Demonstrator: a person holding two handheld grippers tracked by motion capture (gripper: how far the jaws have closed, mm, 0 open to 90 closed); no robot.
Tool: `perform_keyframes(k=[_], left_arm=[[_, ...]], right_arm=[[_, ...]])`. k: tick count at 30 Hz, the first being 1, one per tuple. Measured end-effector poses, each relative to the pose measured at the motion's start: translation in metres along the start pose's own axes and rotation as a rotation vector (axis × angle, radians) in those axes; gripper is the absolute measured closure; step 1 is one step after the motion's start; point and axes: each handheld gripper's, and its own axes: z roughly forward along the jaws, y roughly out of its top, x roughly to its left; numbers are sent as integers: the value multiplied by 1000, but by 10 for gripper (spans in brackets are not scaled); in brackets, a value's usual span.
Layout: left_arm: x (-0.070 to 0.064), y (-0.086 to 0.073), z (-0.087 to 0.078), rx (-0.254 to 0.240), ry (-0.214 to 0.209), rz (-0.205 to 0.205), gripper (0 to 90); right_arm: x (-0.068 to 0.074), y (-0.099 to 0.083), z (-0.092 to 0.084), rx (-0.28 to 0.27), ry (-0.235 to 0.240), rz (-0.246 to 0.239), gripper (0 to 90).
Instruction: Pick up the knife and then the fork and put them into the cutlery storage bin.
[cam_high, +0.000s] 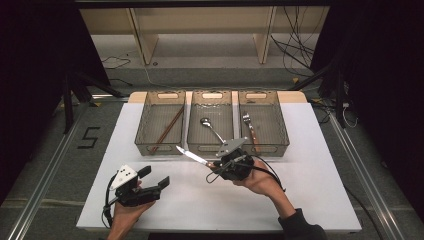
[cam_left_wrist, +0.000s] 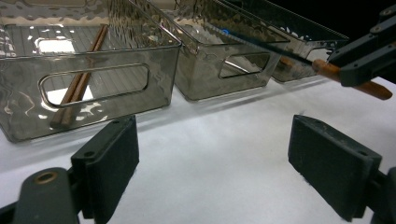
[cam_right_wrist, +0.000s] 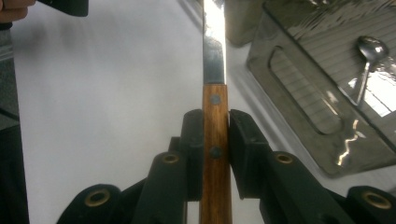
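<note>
The right gripper (cam_high: 216, 165) is clamped on a knife (cam_high: 192, 156) by its wooden handle (cam_right_wrist: 215, 154); in the right gripper view both pads press flat on the handle's sides, blade (cam_right_wrist: 214, 51) running straight up and away from the jaws. In the high view the knife sits in the air just in front of the bins, tip pointing left and a bit away from the person, over the white table (cam_high: 310, 195) near the front wall of the middle bin (cam_high: 212, 148). The right hand (cam_high: 260, 181) is under and behind the gripper.

The left gripper (cam_high: 156, 179) holds nothing: jaws stand wide apart, only bare table between the pads (clear in the left gripper view), resting low at the table's near-left, well apart from the knife. Left hand (cam_high: 126, 212) grips it from below.

Three clear bins in a row at the far side of the table:
- left bin (cam_high: 142, 131) w/ brown chopsticks (cam_high: 167, 129) lying diagonally
- middle bin w/ a spoon (cam_high: 211, 128)
- right bin (cam_high: 282, 131) w/ a fork (cam_high: 250, 131), wooden handle

From the left gripper view the knife handle pokes out past the other gripper's jaws at upper right, in front of the bins.
</note>
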Motion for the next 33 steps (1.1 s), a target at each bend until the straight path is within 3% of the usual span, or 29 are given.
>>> perform_keyframes(k=[17,33], left_arm=[[0,0,1,-2,-3,-3,162],[0,0,1,-1,-2,-2,162]], right_arm=[[-27,-8,-26,-68,-81,97,770],[-51,-18,-40,-112,-154,193,770]])
